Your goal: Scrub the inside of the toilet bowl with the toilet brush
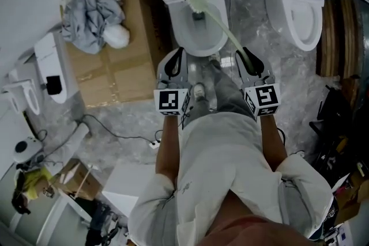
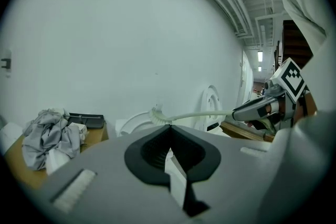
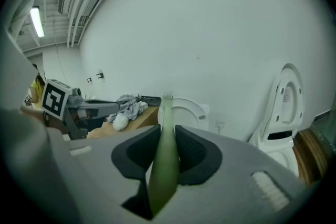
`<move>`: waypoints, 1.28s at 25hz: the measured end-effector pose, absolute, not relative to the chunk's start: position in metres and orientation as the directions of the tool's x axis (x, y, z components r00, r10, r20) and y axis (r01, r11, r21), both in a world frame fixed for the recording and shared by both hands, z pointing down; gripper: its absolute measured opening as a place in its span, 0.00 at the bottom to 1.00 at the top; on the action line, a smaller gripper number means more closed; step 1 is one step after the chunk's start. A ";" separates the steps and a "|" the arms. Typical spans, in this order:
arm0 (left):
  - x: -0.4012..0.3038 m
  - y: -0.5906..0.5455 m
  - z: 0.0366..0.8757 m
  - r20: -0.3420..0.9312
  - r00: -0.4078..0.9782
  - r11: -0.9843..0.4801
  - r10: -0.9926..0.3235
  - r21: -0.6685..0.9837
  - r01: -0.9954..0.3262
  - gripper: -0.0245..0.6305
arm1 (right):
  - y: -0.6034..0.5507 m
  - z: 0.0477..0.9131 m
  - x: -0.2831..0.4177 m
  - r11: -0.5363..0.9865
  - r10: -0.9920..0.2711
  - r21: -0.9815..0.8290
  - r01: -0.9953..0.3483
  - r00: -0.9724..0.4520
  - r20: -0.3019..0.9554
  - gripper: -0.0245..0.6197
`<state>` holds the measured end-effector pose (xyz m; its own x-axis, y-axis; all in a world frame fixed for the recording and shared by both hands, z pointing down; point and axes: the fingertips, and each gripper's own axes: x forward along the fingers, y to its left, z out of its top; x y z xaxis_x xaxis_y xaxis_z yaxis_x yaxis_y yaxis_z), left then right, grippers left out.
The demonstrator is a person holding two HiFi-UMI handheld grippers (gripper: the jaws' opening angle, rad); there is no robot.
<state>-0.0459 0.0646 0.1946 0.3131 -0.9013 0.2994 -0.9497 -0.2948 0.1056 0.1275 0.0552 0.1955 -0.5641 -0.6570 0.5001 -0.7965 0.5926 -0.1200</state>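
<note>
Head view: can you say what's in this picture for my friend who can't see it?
Seen from above, a person's right gripper holds a pale green toilet brush whose head reaches over an open white toilet bowl. The left gripper hovers beside it, shut and empty. A heap of grey cloth lies on cardboard to the left.
</note>
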 end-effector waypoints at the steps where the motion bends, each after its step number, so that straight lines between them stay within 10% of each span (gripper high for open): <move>1: -0.046 0.058 0.200 0.304 0.307 -0.288 -0.902 0.107 -0.952 0.06 | 0.050 0.202 0.127 0.596 -0.647 -0.128 -0.793 -0.568 0.508 0.18; 32: -0.043 -0.005 0.387 0.477 0.308 -0.243 -0.823 0.195 -0.950 0.06 | -0.007 0.416 0.135 0.587 -0.437 -0.211 -0.781 -0.526 0.730 0.18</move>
